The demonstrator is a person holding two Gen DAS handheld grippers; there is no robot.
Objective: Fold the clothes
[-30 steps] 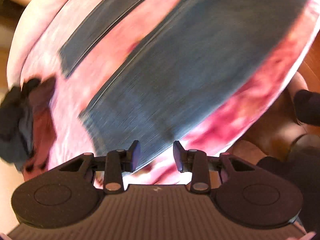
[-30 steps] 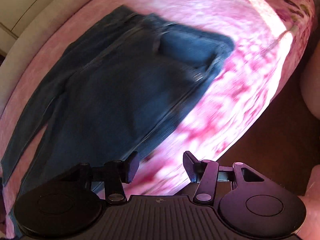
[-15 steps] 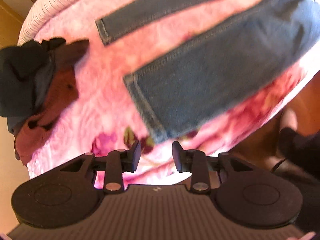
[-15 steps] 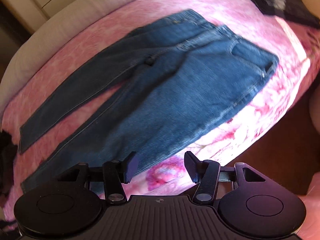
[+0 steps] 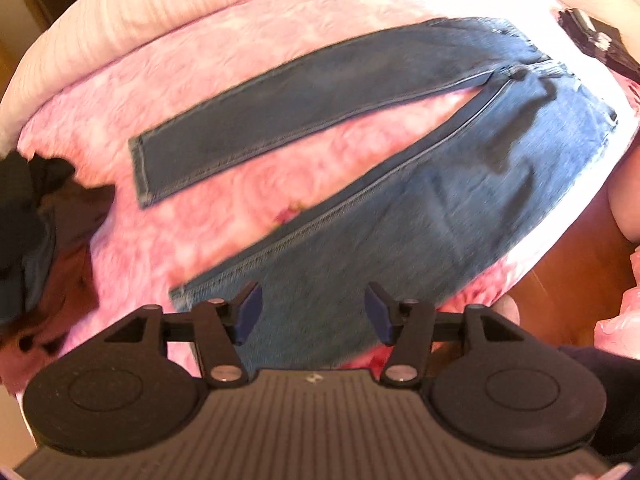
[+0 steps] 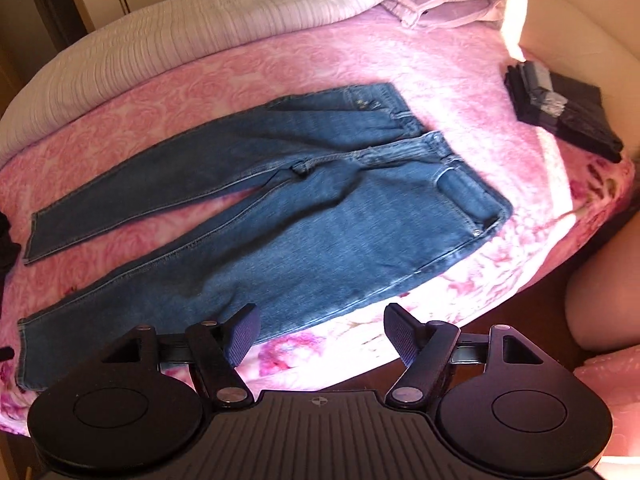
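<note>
From the left wrist, the left gripper (image 5: 312,314) hangs above the near leg of the jeans (image 5: 400,216), its jaws just widened and gripping nothing, with dark clothes (image 5: 28,240) heaped at the far left of the pink blanket (image 5: 224,188). From the right wrist, the right gripper (image 6: 320,336) too has just spread its jaws, empty, over the blanket's (image 6: 440,60) near edge; the jeans (image 6: 320,208) lie flat, legs splayed leftward, waist right, and a folded dark stack (image 6: 560,112) sits at far right.

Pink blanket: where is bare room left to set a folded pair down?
Free: the pink blanket between the jeans waistband and the dark folded stack, and the strip below the white quilt. Crowded: the left edge, with a dark clothes heap.
</note>
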